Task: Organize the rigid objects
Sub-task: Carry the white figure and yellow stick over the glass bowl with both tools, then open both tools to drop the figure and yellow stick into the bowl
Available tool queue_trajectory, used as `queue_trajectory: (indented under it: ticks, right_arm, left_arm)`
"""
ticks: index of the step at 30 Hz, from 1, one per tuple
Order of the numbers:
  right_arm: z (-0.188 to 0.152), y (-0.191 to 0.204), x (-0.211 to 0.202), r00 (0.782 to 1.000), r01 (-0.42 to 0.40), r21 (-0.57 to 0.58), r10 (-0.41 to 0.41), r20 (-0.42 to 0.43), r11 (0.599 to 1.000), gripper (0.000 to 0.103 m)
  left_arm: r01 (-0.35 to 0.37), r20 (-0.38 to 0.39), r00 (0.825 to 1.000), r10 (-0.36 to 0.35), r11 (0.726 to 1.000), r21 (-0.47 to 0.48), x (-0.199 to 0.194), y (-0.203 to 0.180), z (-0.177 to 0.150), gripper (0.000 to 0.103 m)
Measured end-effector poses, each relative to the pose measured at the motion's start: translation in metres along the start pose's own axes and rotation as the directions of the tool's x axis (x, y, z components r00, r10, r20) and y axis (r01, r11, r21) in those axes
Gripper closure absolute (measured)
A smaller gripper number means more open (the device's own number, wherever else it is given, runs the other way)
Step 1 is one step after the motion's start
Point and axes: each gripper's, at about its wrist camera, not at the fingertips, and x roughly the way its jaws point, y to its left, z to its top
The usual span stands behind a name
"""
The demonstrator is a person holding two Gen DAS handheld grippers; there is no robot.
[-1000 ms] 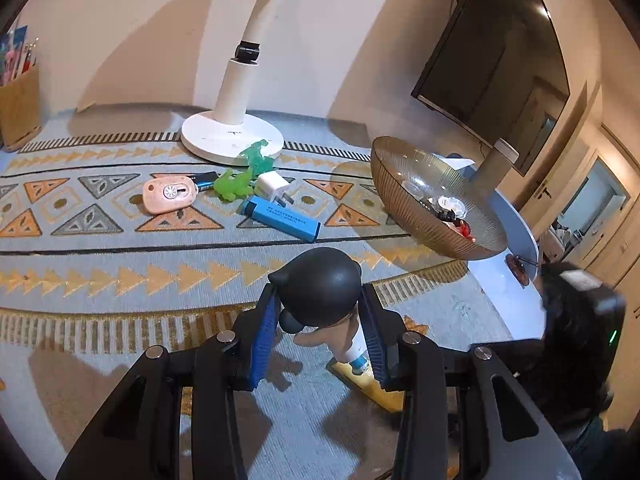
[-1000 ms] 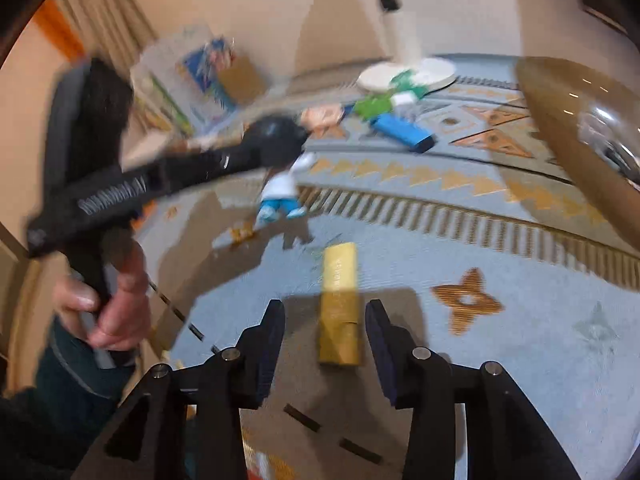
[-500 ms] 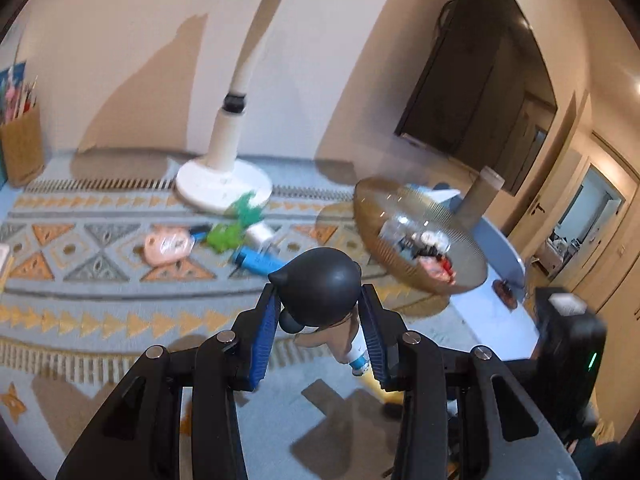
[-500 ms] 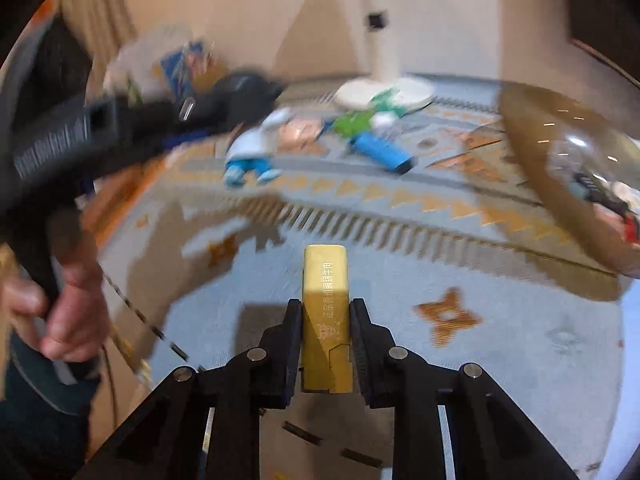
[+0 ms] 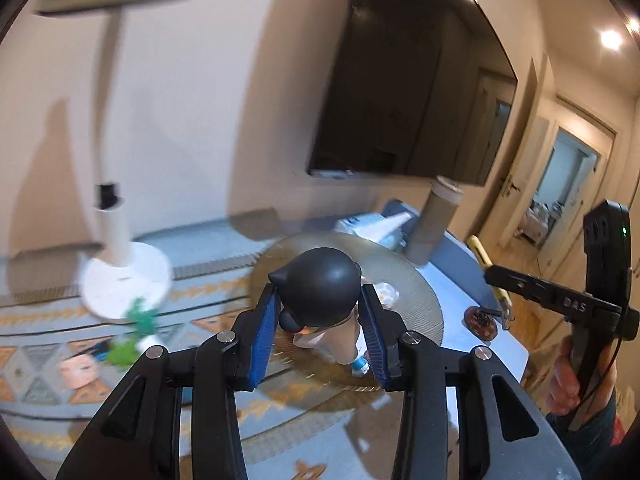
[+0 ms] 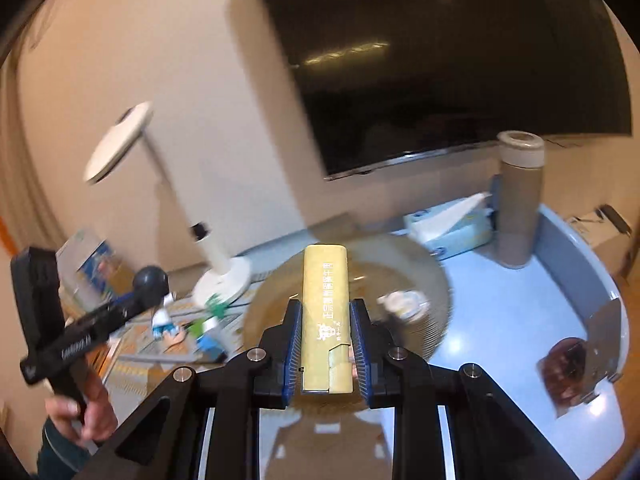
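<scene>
TV [image 6: 460,60]: hanging dark on the wall behind everything you're looking at.
Surface [image 6: 500,340]: pale blue with a raised rim; patterned mat [image 5: 224,300] covering its left part.
Lamp [image 5: 120,272]: white, round base sitting on the mat by the wall; blurred in both views.
Bowl [image 6: 436,280]: ribbed amber glass, sitting where mat and bare blue meet; both your loads are showing in front of it. Small items inside, too blurred to name.
Bottle [image 6: 520,200]: grey, standing upright at the far rim, tissue pack [image 6: 452,228] just beside it.
Left gripper [image 5: 320,332]: you're holding the figurine [image 5: 316,292] by its black head, blue pads pressing both sides, body hanging tilted in the air in front of the bowl.
Right gripper [image 6: 326,340]: jaws just finished closing; now you're clamping the yellow bar [image 6: 325,300] by its near end, far end sticking out towards the bowl.
Leftovers: green toy [image 5: 136,332] and pink piece [image 5: 80,372] lying on the mat near the lamp base.
</scene>
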Motion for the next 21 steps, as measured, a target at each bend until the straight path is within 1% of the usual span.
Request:
queue_trajectory:
  ticks: [2,5,7,8,10,11,12,13,14,16,18,21]
  right_arm:
    - [-0.001,-0.009,0.016,0.998,0.049,0.026,-0.048,-0.034,0.998,0.080]
    - [-0.006,-0.024,0.040,0.993,0.094,0.064,-0.088,-0.084,0.994,0.080]
    - [-0.009,-0.032,0.049,0.987,0.126,0.067,-0.119,-0.105,0.990,0.080]
    - [-0.010,-0.034,0.057,0.981,0.155,0.070,-0.146,-0.124,0.985,0.080]
    - [-0.008,-0.039,0.064,0.980,0.161,0.080,-0.150,-0.134,0.984,0.080]
    - [-0.005,-0.041,0.067,0.980,0.158,0.082,-0.146,-0.134,0.984,0.080]
    - [-0.002,-0.042,0.070,0.979,0.160,0.082,-0.147,-0.143,0.984,0.080]
    - [0.001,-0.041,0.072,0.978,0.152,0.084,-0.137,-0.159,0.985,0.078]
    - [0.003,-0.042,0.073,0.980,0.135,0.090,-0.120,-0.161,0.987,0.078]
    - [0.006,-0.041,0.063,0.987,0.104,0.109,-0.089,-0.135,0.989,0.078]
    - [0.006,-0.036,0.048,0.992,0.075,0.111,-0.064,-0.106,0.991,0.077]
    - [0.002,-0.015,0.032,0.996,0.008,0.081,0.000,-0.095,0.997,0.076]
  left_arm:
    - [0.001,-0.032,0.999,-0.001,1.000,-0.003,0.023,-0.005,-0.002,0.066]
    - [-0.037,-0.058,0.998,0.035,0.999,-0.032,0.054,-0.005,-0.011,0.066]
    - [-0.025,-0.082,0.996,0.020,0.998,-0.062,0.069,-0.003,-0.014,0.066]
    - [-0.020,-0.091,0.996,0.014,0.997,-0.068,0.074,-0.003,-0.015,0.066]
    - [-0.015,-0.102,0.995,0.008,0.998,-0.067,0.084,-0.006,-0.014,0.066]
    - [-0.017,-0.105,0.994,0.010,0.998,-0.063,0.086,-0.008,-0.013,0.065]
    - [-0.011,-0.102,0.995,0.004,0.998,-0.063,0.086,-0.011,-0.011,0.052]
    - [-0.012,-0.096,0.995,0.006,0.998,-0.062,0.083,-0.012,-0.008,0.043]
    - [-0.021,-0.073,0.997,0.017,0.998,-0.058,0.076,-0.014,-0.004,0.032]
    - [-0.021,-0.014,1.000,0.021,0.999,-0.037,0.053,-0.016,0.001,0.031]
    - [-0.019,0.010,1.000,0.019,0.999,-0.027,0.034,-0.014,0.005,0.024]
    - [-0.037,0.062,0.997,0.040,0.998,-0.044,-0.009,-0.005,0.004,0.020]
